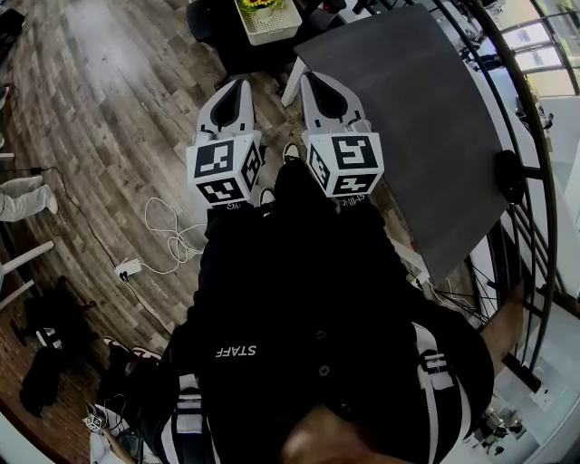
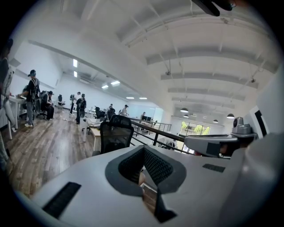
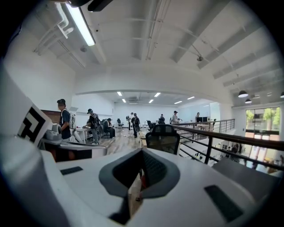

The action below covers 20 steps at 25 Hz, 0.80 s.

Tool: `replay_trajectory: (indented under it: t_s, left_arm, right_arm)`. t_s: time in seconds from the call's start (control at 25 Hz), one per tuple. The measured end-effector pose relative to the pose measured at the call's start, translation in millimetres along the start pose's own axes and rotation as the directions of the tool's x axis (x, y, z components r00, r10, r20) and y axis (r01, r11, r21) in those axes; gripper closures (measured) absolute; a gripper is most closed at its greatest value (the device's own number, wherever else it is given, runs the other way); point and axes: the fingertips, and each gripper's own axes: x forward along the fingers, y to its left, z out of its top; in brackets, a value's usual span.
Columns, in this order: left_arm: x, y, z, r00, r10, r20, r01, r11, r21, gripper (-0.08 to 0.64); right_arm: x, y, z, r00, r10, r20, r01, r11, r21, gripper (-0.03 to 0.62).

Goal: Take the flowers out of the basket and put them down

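Beyond the clenched left gripper (image 1: 243, 83) and right gripper (image 1: 308, 78), the basket (image 1: 269, 25) of flowers (image 1: 261, 4) is cut off.

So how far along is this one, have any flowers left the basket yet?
Nothing looks done: the yellow flowers sit in the white basket, beyond the grey table's far corner. Nothing is in hand: the left gripper and right gripper are both shut and empty, short of the basket. Left: reaching in, lifting the flowers out, setting them down.
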Motion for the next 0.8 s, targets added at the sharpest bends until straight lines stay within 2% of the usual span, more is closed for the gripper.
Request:
replay_trajectory:
  t_s: [0.2,0.4,0.56,0.8]
  left_arm:
    - [28,5,-6,1.000,0.022,-0.022,-0.022,1.000,0.006,0.561]
    - [73,23,5,0.998,0.056,-0.030,-0.056,0.998,0.027,0.561]
    - [126,35,17,0.997,0.072,-0.034,-0.071,0.997,0.027,0.561]
    - [226,25,18,0.995,0.060,-0.083,-0.059,0.998,0.004,0.561]
  right_arm:
    - [32,-18,-5,1.000,0.016,-0.015,-0.016,1.000,0.010,0.578]
    - [83,-47,1,0.998,0.048,-0.034,-0.046,0.997,0.066,0.578]
    - [126,-76,5,0.997,0.063,-0.036,-0.060,0.996,0.069,0.578]
    - [193,-142,5,0.994,0.086,-0.066,-0.078,0.990,0.114,0.578]
